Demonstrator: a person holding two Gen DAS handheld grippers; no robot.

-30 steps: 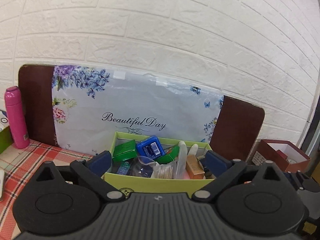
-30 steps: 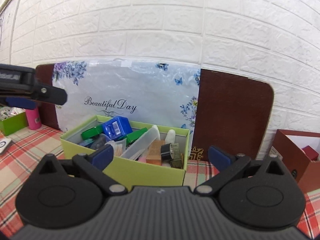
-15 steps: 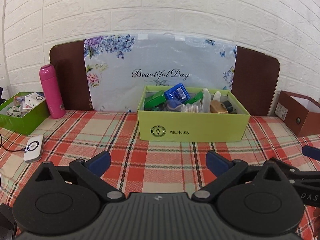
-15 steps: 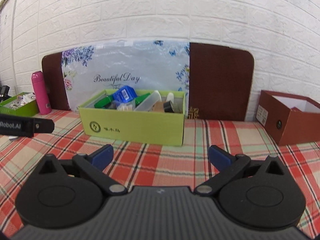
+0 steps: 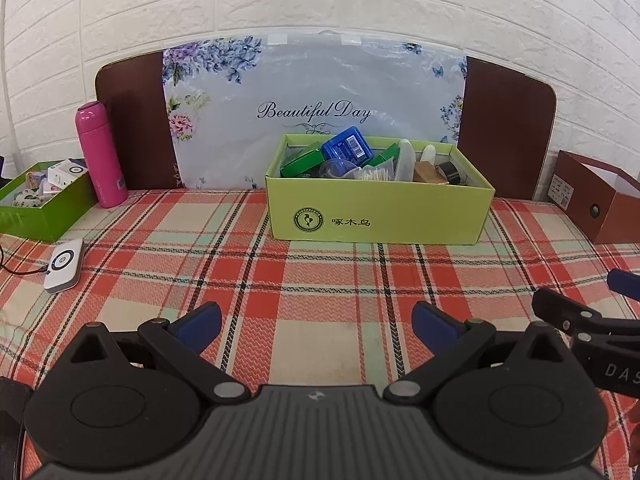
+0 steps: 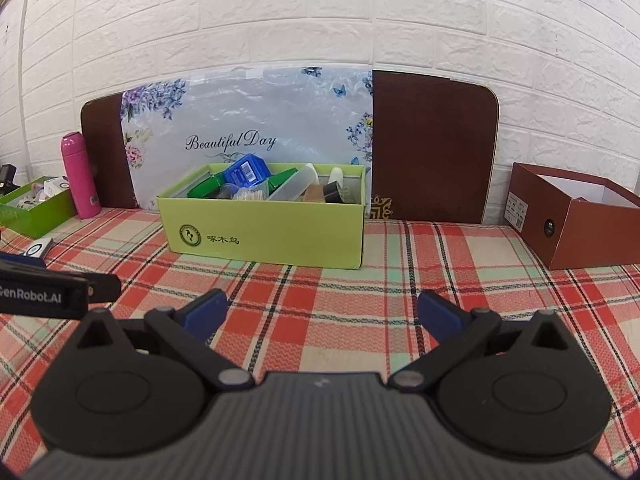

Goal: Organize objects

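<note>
A lime-green cardboard box stands on the plaid tablecloth against the wall, packed with several items: a blue case, green packets, a clear tube, a small brown bottle. My left gripper hovers low over the cloth well in front of the box, open and empty. My right gripper is likewise open and empty, in front of the box's right end. Each gripper's arm shows at the edge of the other's view.
A pink flask and a darker green box of small items sit at the left. A white device with a cable lies on the cloth. A brown open box stands at the right. A floral board leans on the brick wall.
Both grippers have pulled back and down from right over the lime-green box to a spot low over the cloth. Both stayed open and empty.
</note>
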